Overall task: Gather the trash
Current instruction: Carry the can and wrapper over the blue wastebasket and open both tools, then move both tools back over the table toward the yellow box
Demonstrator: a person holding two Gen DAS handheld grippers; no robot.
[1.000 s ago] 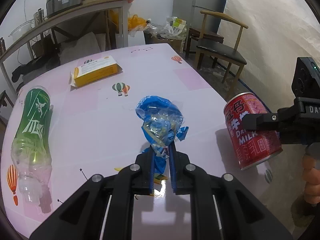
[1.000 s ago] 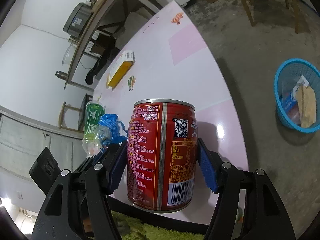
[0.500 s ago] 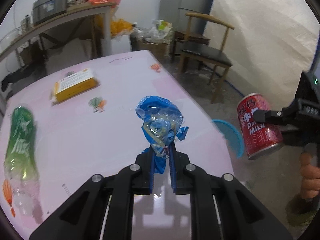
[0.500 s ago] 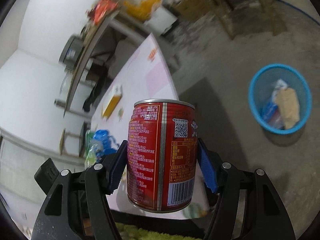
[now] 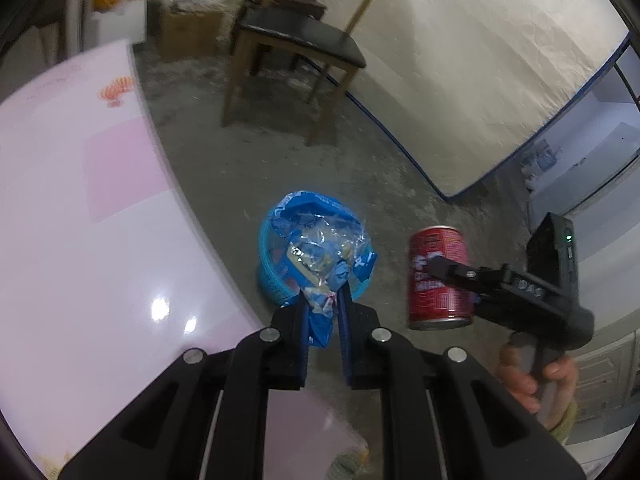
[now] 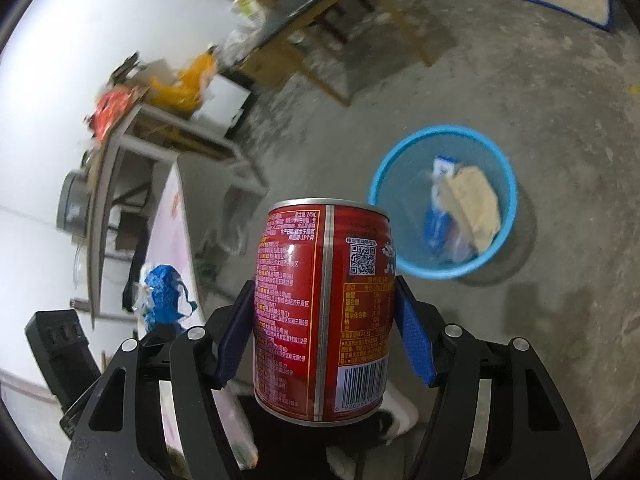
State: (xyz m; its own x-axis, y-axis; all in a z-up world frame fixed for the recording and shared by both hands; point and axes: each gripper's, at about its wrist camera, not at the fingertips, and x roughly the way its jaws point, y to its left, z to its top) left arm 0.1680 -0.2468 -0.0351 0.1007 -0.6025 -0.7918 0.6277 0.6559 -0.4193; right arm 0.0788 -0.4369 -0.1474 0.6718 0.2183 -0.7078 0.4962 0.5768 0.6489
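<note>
**Trash held in both tools near the blue basket**

Trash is what we carry in both hands. Our left tool [image 5: 322, 312] is clamped on a crumpled blue and clear wrapper [image 5: 320, 248], which sticks up from between its blue pads. Just beyond that tool, on the concrete floor [image 5: 248, 160], stands the blue basket [image 6: 442, 200], partly hidden behind the wrapper in the left view. Our right tool [image 6: 324, 332] is clamped on a red can [image 6: 324, 304], held upright with a pad on each side. The basket lies ahead and to the right of this tool, with a few scraps of paper and packaging inside. The pink desk [image 5: 80, 220] lies to the left of the left tool. A wooden chair [image 5: 296, 48] stands farther ahead on the floor.
</note>
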